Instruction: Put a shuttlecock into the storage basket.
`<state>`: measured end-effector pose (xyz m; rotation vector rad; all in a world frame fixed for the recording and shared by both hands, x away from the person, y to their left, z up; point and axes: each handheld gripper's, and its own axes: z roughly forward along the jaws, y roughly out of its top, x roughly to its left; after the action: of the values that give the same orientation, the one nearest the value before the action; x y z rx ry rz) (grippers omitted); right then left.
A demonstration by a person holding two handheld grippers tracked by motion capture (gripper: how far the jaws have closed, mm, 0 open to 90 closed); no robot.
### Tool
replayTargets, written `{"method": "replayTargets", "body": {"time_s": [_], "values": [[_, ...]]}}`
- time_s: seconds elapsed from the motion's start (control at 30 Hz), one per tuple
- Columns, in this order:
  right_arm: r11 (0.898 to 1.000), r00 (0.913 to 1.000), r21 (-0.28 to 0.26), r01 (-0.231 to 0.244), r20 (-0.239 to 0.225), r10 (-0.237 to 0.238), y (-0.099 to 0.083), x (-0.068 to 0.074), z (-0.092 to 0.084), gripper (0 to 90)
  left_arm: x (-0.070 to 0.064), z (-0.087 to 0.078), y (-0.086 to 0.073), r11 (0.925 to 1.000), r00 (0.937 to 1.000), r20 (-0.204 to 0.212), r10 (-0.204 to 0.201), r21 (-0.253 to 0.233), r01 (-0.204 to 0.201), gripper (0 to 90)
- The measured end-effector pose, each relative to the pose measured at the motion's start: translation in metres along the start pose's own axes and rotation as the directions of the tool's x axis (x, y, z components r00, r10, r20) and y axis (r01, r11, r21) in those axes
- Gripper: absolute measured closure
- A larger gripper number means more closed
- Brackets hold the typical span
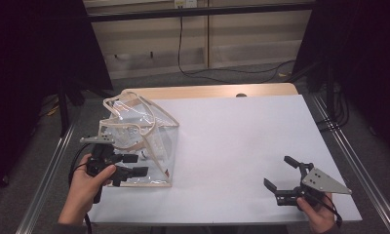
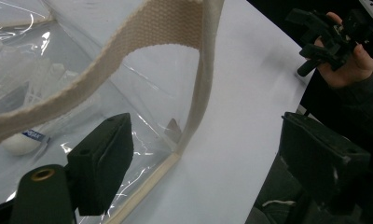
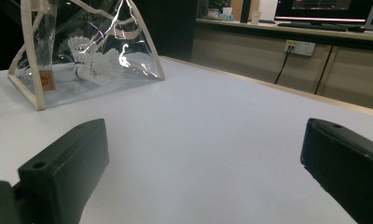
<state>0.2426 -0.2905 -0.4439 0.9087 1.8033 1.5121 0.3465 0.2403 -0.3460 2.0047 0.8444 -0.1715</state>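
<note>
**Both grippers open, clear bag at the left one**

The left gripper (image 1: 134, 165) stands with its jaws apart at the near edge of a clear plastic bag (image 1: 149, 141) with cream webbing trim. In the left gripper view the bag's corner seam runs down between the two jaws, and neither pad presses on it; one cream strap (image 2: 128, 42) arches just ahead of them. A white shuttlecock (image 3: 84, 58) lies inside the bag. The right gripper (image 1: 281, 173) rests well apart from the bag, over the bare white bench (image 1: 242, 146), jaws wide, nothing between them.
</note>
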Motion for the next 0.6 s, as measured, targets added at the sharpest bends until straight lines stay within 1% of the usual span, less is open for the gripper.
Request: {"method": "replayTargets", "body": {"time_s": [0.13, 0.37, 0.4, 0.6], "values": [[1.000, 1.0000, 0.000, 0.002, 0.002, -0.002, 0.000, 0.000, 0.000, 0.7, 0.002, 0.002, -0.004, 1.0000, 1.0000, -0.003, -0.005, -0.004, 0.005, 17.7], [1.000, 1.0000, -0.001, 0.002, 0.002, -0.002, 0.000, 0.000, 0.000, 0.7, 0.003, 0.004, -0.009, 1.0000, 1.0000, -0.010, 0.001, -0.007, -0.001, 17.1], [1.000, 1.0000, -0.001, 0.002, 0.002, -0.002, 0.000, 0.000, 0.000, 0.7, 0.003, 0.004, -0.010, 1.0000, 0.9999, -0.015, 0.005, -0.001, -0.005, 17.1], [1.000, 1.0000, -0.002, 0.002, 0.001, -0.002, 0.000, 0.000, 0.000, 0.6, 0.003, 0.007, -0.013, 1.0000, 0.9998, -0.019, 0.001, -0.004, -0.002, 16.9]]}}
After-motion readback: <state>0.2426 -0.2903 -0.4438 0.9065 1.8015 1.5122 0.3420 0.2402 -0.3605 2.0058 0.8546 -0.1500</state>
